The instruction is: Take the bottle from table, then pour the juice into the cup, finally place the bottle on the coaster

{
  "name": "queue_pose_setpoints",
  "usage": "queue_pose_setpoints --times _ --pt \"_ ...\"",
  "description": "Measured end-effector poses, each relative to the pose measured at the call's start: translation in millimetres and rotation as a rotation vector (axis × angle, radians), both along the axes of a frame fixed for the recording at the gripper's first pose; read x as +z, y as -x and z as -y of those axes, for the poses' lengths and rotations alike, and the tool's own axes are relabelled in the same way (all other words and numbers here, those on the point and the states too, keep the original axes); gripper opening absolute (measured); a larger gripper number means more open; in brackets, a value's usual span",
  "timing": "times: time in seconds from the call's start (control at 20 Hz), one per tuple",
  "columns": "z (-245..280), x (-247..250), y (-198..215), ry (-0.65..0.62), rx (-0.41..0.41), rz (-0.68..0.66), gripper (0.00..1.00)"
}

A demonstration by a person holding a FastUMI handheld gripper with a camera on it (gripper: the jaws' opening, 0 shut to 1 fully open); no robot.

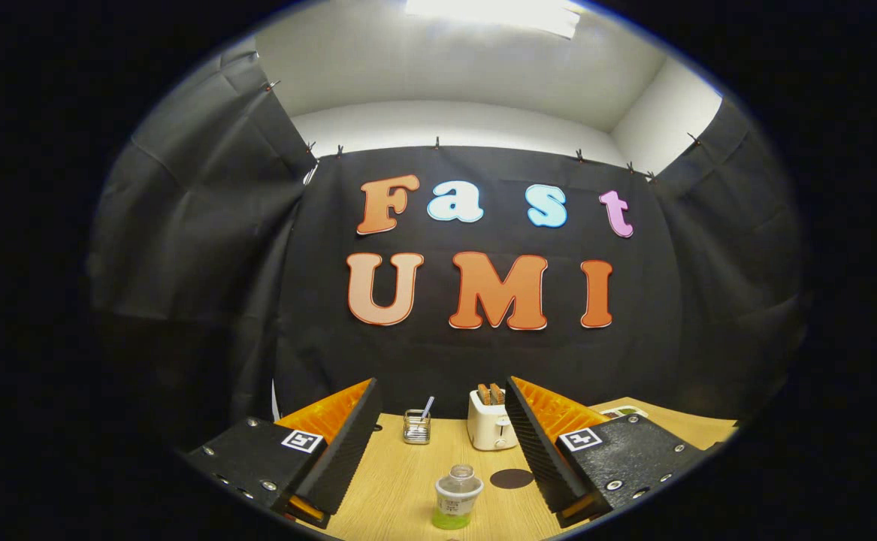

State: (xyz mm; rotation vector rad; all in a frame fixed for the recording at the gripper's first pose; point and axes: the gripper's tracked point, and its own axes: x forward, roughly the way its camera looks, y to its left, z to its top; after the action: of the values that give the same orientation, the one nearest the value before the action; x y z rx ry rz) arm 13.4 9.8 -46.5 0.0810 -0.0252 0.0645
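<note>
A small clear bottle (pixel 456 496) with a little green juice at its bottom stands upright on the wooden table (pixel 408 481), between my two fingers and close in. My gripper (pixel 442 398) is open, its fingers spread wide on either side of the bottle without touching it. A dark round coaster (pixel 511 478) lies flat on the table just right of the bottle, next to my right finger. A small clear glass cup (pixel 416 426) with a straw or spoon in it stands farther back, beyond the left finger.
A white toaster (pixel 489 424) with two slices of toast stands at the back of the table, beside the cup. A flat pale object (pixel 622 412) lies at the far right behind my right finger. The black cloth wall closes the booth behind the table.
</note>
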Motion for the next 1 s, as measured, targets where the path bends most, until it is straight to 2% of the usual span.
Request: queue_pose_setpoints --times 0.45,0.65,1.0 --pt "-0.5 -102.9 -3.5 0.049 -0.041 -0.153 0.98" --pt "4.6 -141.4 -2.0 0.023 -0.066 -0.203 0.99" --pt "-1.6 -209.1 -16.7 0.043 -0.036 -0.316 0.98"
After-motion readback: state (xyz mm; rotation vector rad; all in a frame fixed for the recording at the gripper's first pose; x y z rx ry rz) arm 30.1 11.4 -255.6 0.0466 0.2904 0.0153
